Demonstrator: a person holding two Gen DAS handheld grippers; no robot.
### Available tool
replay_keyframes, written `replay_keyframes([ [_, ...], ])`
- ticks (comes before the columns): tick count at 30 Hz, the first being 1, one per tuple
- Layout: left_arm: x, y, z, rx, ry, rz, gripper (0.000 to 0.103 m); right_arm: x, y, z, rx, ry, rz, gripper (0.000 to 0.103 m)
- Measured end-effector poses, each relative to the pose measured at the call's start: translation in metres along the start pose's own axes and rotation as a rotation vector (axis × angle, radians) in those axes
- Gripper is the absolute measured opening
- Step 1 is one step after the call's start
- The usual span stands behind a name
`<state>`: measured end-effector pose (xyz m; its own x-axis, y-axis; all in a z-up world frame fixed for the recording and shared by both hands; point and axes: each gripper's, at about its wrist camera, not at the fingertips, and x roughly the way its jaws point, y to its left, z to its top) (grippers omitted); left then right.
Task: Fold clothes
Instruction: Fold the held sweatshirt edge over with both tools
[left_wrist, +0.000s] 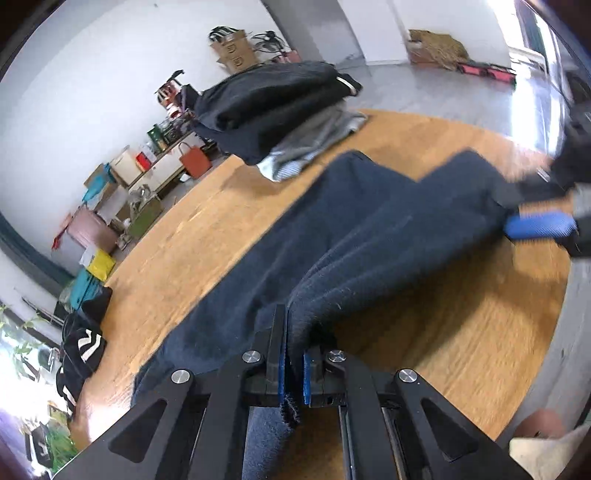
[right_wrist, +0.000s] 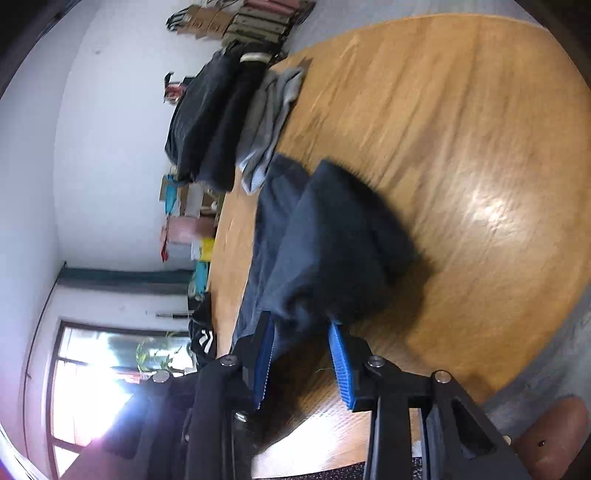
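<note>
A navy garment (left_wrist: 369, 229) lies stretched across the round wooden table (left_wrist: 221, 236). My left gripper (left_wrist: 294, 343) is shut on one bunched edge of it, with cloth pinched between the blue pads. In the right wrist view the same garment (right_wrist: 325, 240) hangs in folds just beyond my right gripper (right_wrist: 301, 328), whose jaws stand apart with the cloth edge at their tips; whether they hold it is unclear. The right gripper also shows in the left wrist view (left_wrist: 539, 225) at the garment's far end.
A pile of folded dark clothes (left_wrist: 273, 103) on a grey garment (left_wrist: 314, 144) sits at the table's far side. A black garment with white print (left_wrist: 81, 343) hangs off the table's edge. Boxes and bags (left_wrist: 122, 192) line the wall. A chair (right_wrist: 554, 435) stands near.
</note>
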<state>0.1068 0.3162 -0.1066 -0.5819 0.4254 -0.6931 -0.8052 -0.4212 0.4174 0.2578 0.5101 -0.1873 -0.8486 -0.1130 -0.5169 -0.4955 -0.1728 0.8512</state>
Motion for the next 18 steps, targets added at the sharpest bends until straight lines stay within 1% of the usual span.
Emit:
replay_keyframes([
  [2,0.005,0.001,0.008,0.008,-0.003,0.034,0.007,-0.01,-0.005,0.001,0.005,-0.018,-0.009,0.036],
  [3,0.007,0.004,0.012,-0.004,0.002,0.032,0.007,-0.013,-0.005,0.0,-0.015,-0.027,-0.024,0.037],
  [9,0.018,0.019,0.027,-0.089,0.032,-0.005,0.007,-0.025,0.011,-0.015,-0.3,-0.083,-0.185,0.037],
  [12,0.021,0.027,0.03,-0.149,0.053,-0.043,0.007,-0.028,0.018,-0.022,-0.426,-0.103,-0.255,0.036],
  [15,0.023,0.033,0.032,-0.193,0.067,-0.068,0.007,-0.015,0.02,-0.025,-0.468,-0.078,-0.265,0.036],
  [18,0.023,0.033,0.033,-0.197,0.074,-0.072,0.007,-0.003,0.021,-0.028,-0.509,-0.054,-0.274,0.036],
])
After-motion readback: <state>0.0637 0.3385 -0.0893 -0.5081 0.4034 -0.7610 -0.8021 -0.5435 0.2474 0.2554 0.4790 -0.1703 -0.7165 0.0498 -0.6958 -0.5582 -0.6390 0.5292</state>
